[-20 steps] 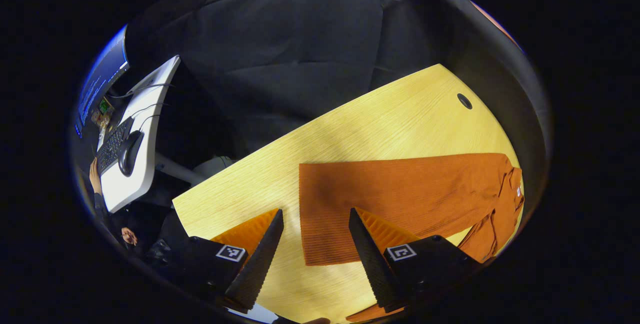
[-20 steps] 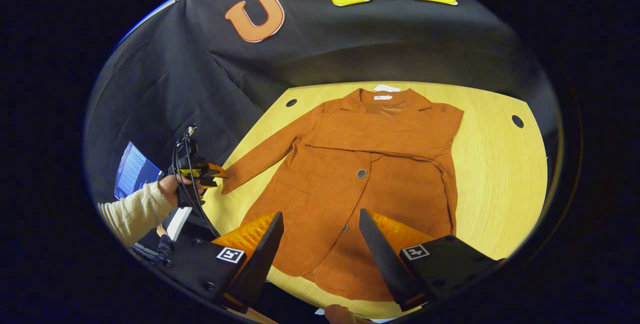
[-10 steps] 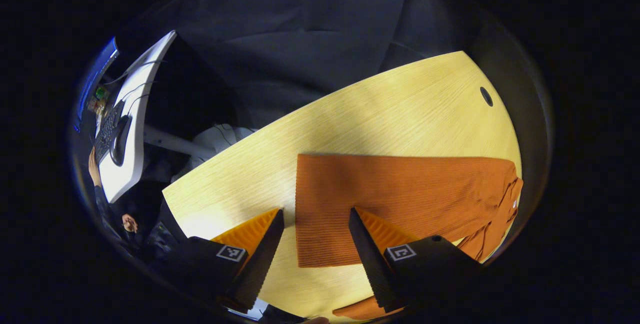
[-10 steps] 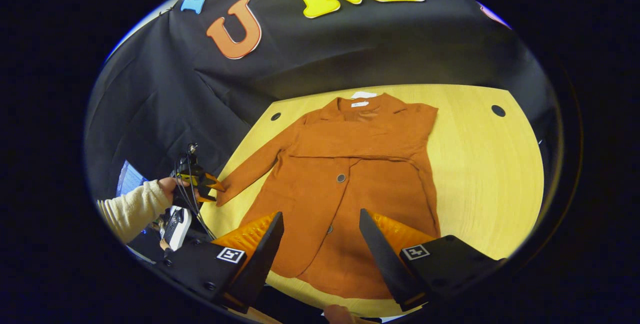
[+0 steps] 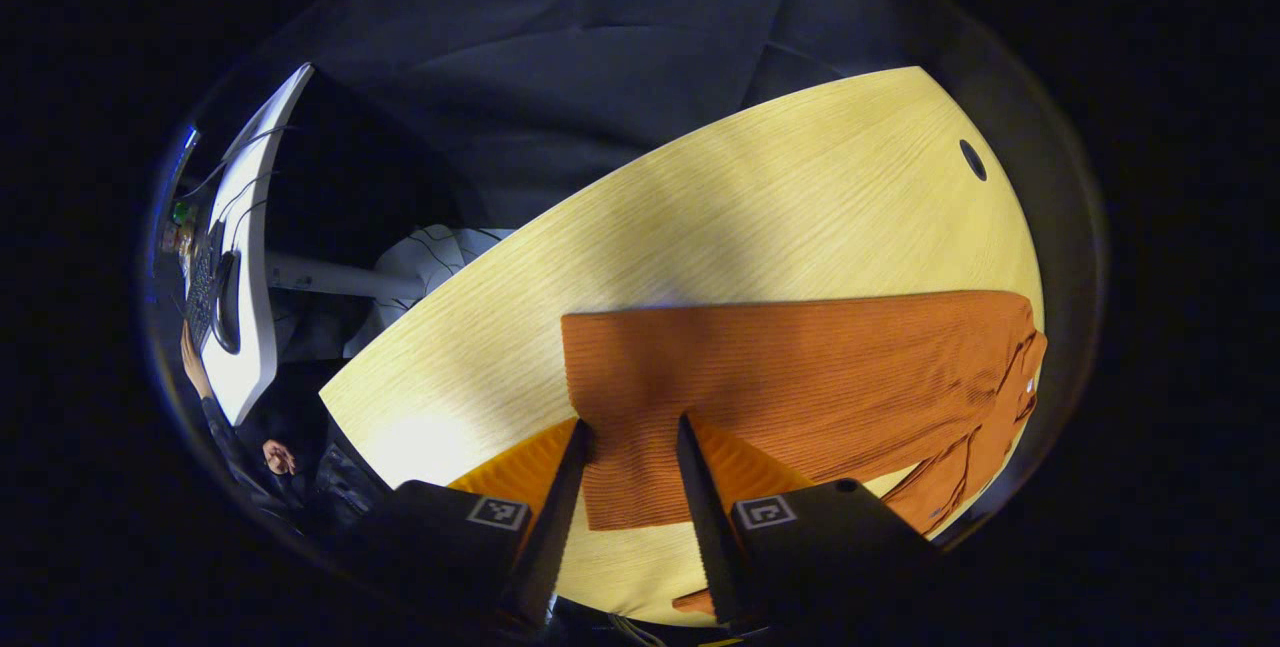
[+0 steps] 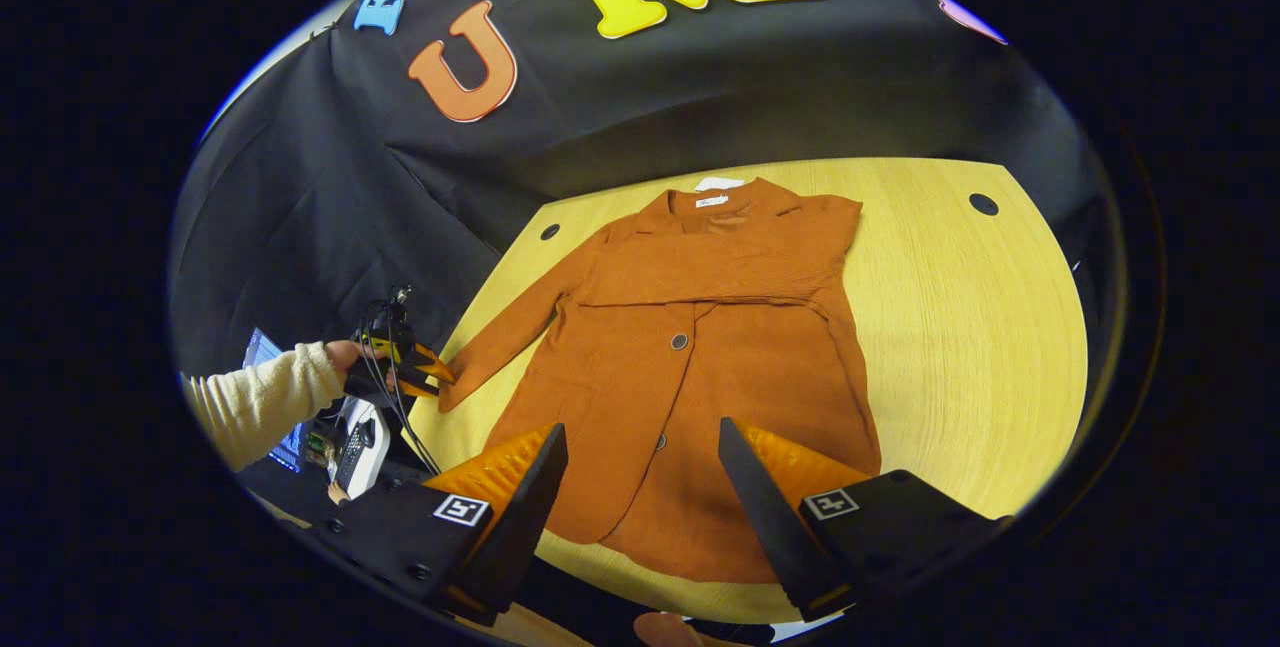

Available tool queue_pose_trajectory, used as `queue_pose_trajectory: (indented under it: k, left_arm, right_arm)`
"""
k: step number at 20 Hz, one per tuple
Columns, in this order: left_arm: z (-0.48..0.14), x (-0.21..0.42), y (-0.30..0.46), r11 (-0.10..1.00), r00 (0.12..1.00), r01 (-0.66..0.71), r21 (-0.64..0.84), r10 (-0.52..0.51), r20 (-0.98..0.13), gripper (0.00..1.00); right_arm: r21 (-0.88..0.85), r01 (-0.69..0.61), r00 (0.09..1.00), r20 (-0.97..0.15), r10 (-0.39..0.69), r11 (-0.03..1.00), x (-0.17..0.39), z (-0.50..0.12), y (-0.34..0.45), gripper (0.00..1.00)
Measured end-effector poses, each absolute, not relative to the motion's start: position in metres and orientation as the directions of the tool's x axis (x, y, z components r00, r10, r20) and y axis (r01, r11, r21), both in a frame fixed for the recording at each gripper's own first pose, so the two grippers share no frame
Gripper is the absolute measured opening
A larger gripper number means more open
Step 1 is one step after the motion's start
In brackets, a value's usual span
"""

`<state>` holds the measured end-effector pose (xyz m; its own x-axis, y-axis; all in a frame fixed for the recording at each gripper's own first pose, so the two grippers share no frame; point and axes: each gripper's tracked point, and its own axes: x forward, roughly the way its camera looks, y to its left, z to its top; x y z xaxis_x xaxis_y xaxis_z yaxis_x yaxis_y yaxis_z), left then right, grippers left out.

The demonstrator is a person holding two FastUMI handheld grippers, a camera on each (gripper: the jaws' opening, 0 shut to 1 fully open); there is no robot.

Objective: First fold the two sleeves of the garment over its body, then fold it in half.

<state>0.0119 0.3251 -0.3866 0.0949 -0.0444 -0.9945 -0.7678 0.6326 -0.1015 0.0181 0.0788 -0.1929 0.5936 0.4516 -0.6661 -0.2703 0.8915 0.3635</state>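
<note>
A rust-orange jacket [image 6: 700, 357] lies flat, front up, on the wooden table [image 6: 980, 327], collar at the far side. One sleeve is folded across its chest [image 6: 720, 277]. The other sleeve [image 6: 510, 327] stretches out toward the table's left edge. There my left gripper [image 6: 440, 375], held by a hand in a cream sleeve [image 6: 260, 407], sits at the cuff. In the left gripper view this sleeve [image 5: 780, 377] runs off to the right, and the left gripper [image 5: 632, 432] straddles the cuff end, jaws narrow but apart. My right gripper [image 6: 640, 447] hovers open over the hem.
A white desk [image 5: 250, 327] with a keyboard and mouse stands past the table's left edge. Round cable holes [image 6: 983, 204] [image 6: 549, 231] mark the far corners. A white paper [image 6: 720, 184] lies behind the collar. Bare wood [image 5: 750, 217] stretches beyond the sleeve.
My left gripper's fingers have drawn closer together around the cuff end and shifted slightly along it. The right gripper has backed off a little, so the jacket looks farther away.
</note>
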Motion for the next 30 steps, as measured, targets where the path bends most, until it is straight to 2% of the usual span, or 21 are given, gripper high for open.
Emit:
queue_pose_trajectory:
  k: [1, 2, 3, 4, 5, 6, 7, 8, 9, 10, 11, 13, 15, 16, 18, 20, 25, 26, 27, 28, 30]
  left_arm:
    - [-0.385, 0.015, 0.323, 0.642, 0.098, -0.760, -0.105, -0.047, -0.994, 0.56]
    - [-0.384, 0.018, 0.320, 0.649, 0.108, -0.752, -0.115, -0.051, -0.993, 0.42]
    - [-0.385, 0.021, 0.318, 0.654, 0.113, -0.747, -0.120, -0.053, -0.992, 0.36]
    - [-0.383, 0.024, 0.316, 0.657, 0.120, -0.744, -0.126, -0.055, -0.991, 0.20]
    - [-0.384, 0.024, 0.315, 0.660, 0.123, -0.741, -0.128, -0.054, -0.991, 0.16]
    - [-0.383, 0.025, 0.314, 0.660, 0.132, -0.738, -0.138, -0.059, -0.990, 0.08]
    - [-0.382, 0.025, 0.312, 0.660, 0.138, -0.736, -0.147, -0.066, -0.988, 0.07]
    - [-0.378, 0.028, 0.310, 0.659, 0.155, -0.734, -0.165, -0.074, -0.985, 0.05]
    - [-0.372, 0.033, 0.310, 0.662, 0.181, -0.727, -0.183, -0.072, -0.981, 0.04]
    - [-0.365, 0.039, 0.309, 0.673, 0.211, -0.712, -0.201, -0.068, -0.975, 0.03]
    - [-0.355, 0.044, 0.307, 0.689, 0.239, -0.692, -0.215, -0.063, -0.969, 0.03]
    - [-0.329, 0.062, 0.300, 0.722, 0.297, -0.647, -0.245, -0.058, -0.953, 0.04]
    - [-0.302, 0.085, 0.286, 0.751, 0.354, -0.597, -0.284, -0.072, -0.933, 0.03]
    - [-0.288, 0.097, 0.279, 0.764, 0.384, -0.572, -0.299, -0.073, -0.920, 0.03]
    - [-0.258, 0.123, 0.256, 0.797, 0.453, -0.498, -0.342, -0.096, -0.886, 0.03]
    - [-0.228, 0.152, 0.238, 0.856, 0.508, -0.400, -0.328, -0.091, -0.857, 0.03]
    - [-0.183, 0.207, 0.170, 0.928, 0.572, -0.204, -0.311, -0.145, -0.808, 0.03]
    - [-0.177, 0.217, 0.154, 0.931, 0.572, -0.175, -0.320, -0.168, -0.803, 0.03]
    - [-0.173, 0.229, 0.133, 0.934, 0.582, -0.140, -0.328, -0.191, -0.790, 0.03]
    - [-0.166, 0.242, 0.116, 0.939, 0.601, -0.097, -0.330, -0.210, -0.772, 0.03]
    - [-0.156, 0.262, 0.080, 0.944, 0.618, -0.019, -0.330, -0.248, -0.746, 0.03]
  right_arm:
    - [0.362, -0.272, 0.596, -0.664, 0.451, 0.892, 0.017, -0.191, 0.079, 0.98]
    - [0.357, -0.271, 0.600, -0.663, 0.447, 0.894, 0.016, -0.189, 0.079, 0.98]
    - [0.351, -0.271, 0.603, -0.664, 0.442, 0.896, 0.017, -0.189, 0.079, 0.94]
    - [0.346, -0.270, 0.604, -0.666, 0.438, 0.898, 0.016, -0.190, 0.079, 0.98]
    - [0.345, -0.272, 0.600, -0.669, 0.438, 0.899, 0.014, -0.189, 0.081, 0.94]
    - [0.338, -0.276, 0.598, -0.672, 0.436, 0.900, 0.013, -0.190, 0.082, 0.94]
    - [0.332, -0.279, 0.600, -0.673, 0.433, 0.901, 0.013, -0.189, 0.082, 0.98]
    - [0.328, -0.282, 0.601, -0.672, 0.433, 0.901, 0.012, -0.187, 0.083, 0.98]
    - [0.327, -0.284, 0.601, -0.672, 0.433, 0.901, 0.011, -0.187, 0.083, 0.94]
    - [0.328, -0.287, 0.598, -0.672, 0.436, 0.900, 0.009, -0.188, 0.084, 0.94]
    - [0.329, -0.289, 0.593, -0.676, 0.437, 0.899, 0.007, -0.189, 0.083, 0.98]
    - [0.330, -0.276, 0.586, -0.687, 0.430, 0.903, 0.004, -0.194, 0.079, 0.98]
    - [0.348, -0.260, 0.580, -0.689, 0.434, 0.901, 0.002, -0.196, 0.078, 0.98]
    - [0.352, -0.254, 0.579, -0.691, 0.433, 0.901, -0.001, -0.196, 0.076, 0.94]
    - [0.345, -0.249, 0.586, -0.690, 0.424, 0.905, -0.005, -0.194, 0.072, 0.94]
    - [0.342, -0.240, 0.595, -0.688, 0.416, 0.909, -0.008, -0.193, 0.066, 0.98]
    - [0.352, -0.175, 0.615, -0.690, 0.382, 0.919, -0.008, -0.196, 0.047, 0.98]
    - [0.349, -0.164, 0.621, -0.690, 0.371, 0.923, -0.009, -0.195, 0.043, 0.94]
    - [0.349, -0.154, 0.630, -0.686, 0.364, 0.925, -0.009, -0.193, 0.039, 0.98]
    - [0.350, -0.142, 0.639, -0.682, 0.355, 0.926, -0.009, -0.192, 0.036, 0.98]
    - [0.353, -0.110, 0.655, -0.678, 0.335, 0.929, -0.009, -0.193, 0.028, 0.94]
